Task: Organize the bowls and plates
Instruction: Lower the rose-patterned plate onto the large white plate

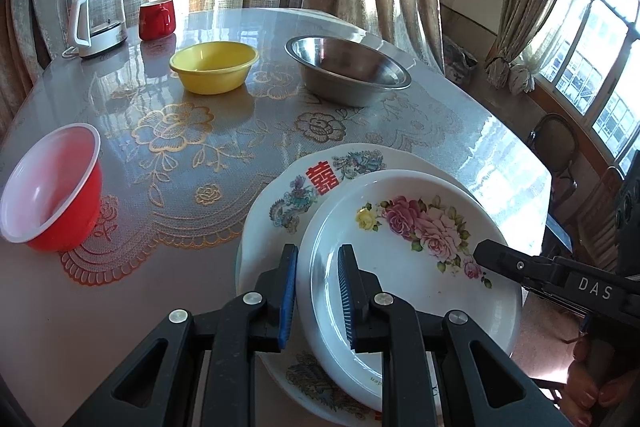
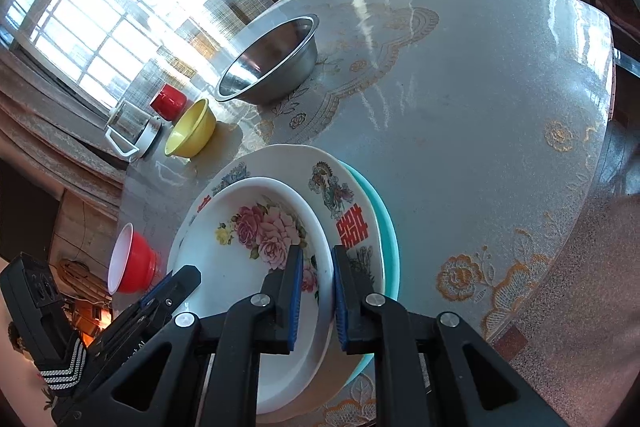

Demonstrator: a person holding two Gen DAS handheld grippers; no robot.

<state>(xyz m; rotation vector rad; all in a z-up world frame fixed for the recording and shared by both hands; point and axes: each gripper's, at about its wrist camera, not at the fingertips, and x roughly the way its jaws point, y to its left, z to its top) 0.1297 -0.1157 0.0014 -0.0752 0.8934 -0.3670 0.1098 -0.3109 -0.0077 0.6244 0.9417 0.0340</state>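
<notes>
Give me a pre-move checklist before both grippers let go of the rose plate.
1. Left gripper clamped on the rose plate rim: ok.
2. Right gripper clamped on the opposite rim: ok.
3. Rose plate over the dragon plate: ok, though off-centre.
4. Rose plate fully seated, not tilted: cannot tell.
5. Teal plate under the stack, all on the table: ok.
6. Red bowl, yellow bowl, steel bowl apart from the stack: ok.
</notes>
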